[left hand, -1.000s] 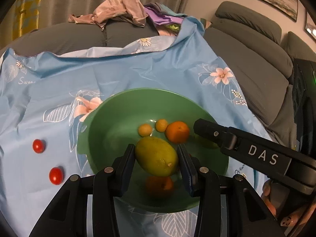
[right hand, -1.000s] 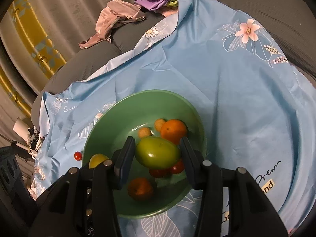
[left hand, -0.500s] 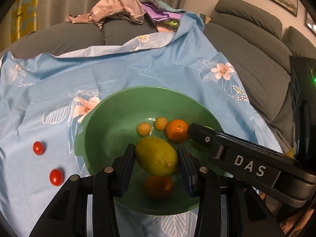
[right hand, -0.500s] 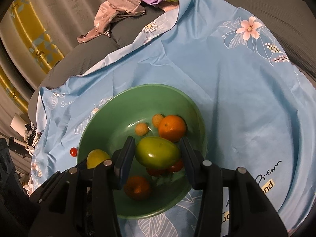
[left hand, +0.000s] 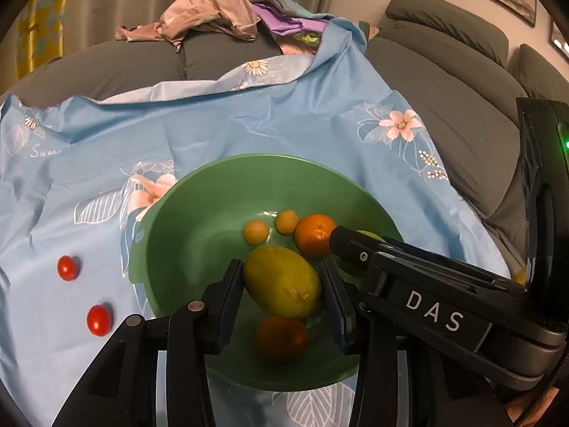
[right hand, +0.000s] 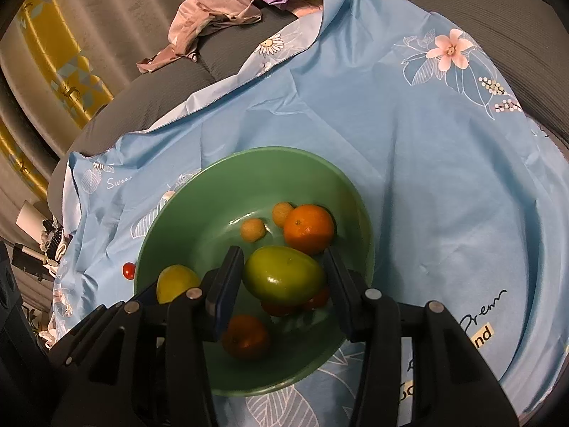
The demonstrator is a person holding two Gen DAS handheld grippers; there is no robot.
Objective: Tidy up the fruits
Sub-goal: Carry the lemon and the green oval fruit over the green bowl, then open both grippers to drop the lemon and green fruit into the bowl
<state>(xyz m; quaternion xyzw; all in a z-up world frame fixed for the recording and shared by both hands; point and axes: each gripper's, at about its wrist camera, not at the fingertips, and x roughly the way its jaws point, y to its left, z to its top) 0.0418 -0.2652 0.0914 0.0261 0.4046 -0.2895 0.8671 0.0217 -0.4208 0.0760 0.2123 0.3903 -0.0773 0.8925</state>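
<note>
Two cherry tomatoes [left hand: 67,267] lie on the blue cloth [left hand: 249,121], left of the green bowl [left hand: 199,213]. My left tool [left hand: 282,286] grips a yellow lemon [left hand: 281,281] over that bowl; my right tool [right hand: 284,275] clamps a green fruit [right hand: 282,274] above the oranges [right hand: 308,228] inside.

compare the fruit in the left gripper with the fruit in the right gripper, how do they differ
The lemon in the left gripper is yellow with a matte, dimpled skin; the green fruit in the right gripper is green, smooth and glossy. The lemon lies slanted between its fingers, the green fruit level. Both are oval, similar in size, clamped above the green bowl.
</note>
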